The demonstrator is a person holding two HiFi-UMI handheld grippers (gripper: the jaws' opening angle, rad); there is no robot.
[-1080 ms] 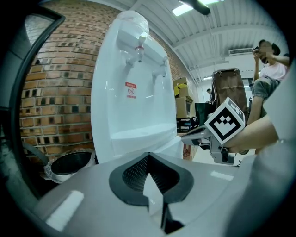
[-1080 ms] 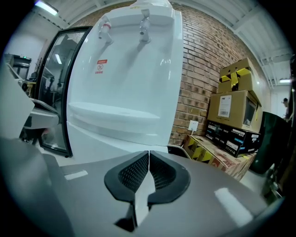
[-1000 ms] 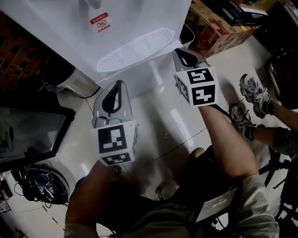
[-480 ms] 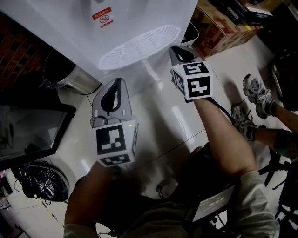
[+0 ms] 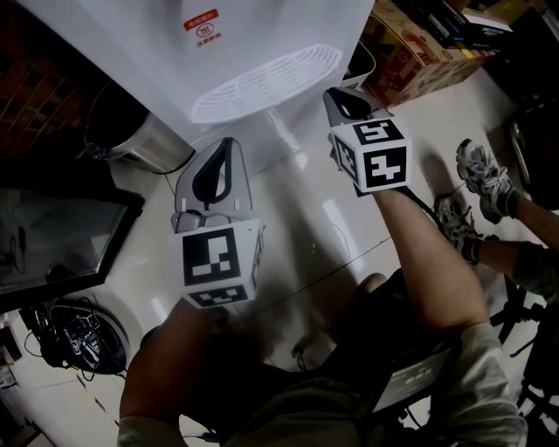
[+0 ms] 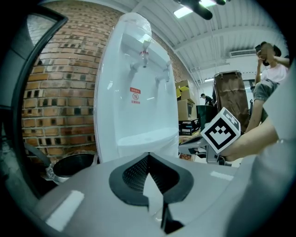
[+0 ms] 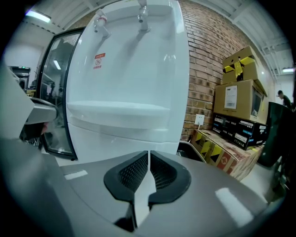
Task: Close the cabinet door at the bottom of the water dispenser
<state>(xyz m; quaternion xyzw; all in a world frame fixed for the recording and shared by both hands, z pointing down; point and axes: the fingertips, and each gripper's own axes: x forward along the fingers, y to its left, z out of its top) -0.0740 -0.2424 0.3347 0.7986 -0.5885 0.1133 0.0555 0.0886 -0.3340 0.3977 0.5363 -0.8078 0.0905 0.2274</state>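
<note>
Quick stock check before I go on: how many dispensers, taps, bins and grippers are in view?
Water dispenser: 1
Taps: 2
Metal bin: 1
Grippers, left gripper and right gripper: 2
Total: 6

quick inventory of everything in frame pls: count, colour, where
water dispenser: 1, white, straight ahead, against the brick wall
drip tray: 1, white, on the dispenser's front
label: 1, red, above the tray
brick wall: 1, red-brown, behind the dispenser
metal bin: 1, silver, on the floor left of the dispenser
glass panel: 1, black-framed, far left
cables: 1 bundle, black, floor at lower left
cardboard boxes: several, brown and black, right of the dispenser
sneakers: 2, grey-white, on a bystander's feet, far right
floor: white, glossy
left gripper: 1, grey, jaws together, empty
right gripper: 1, grey, jaws together, empty
forearms: 2, behind the grippers
</note>
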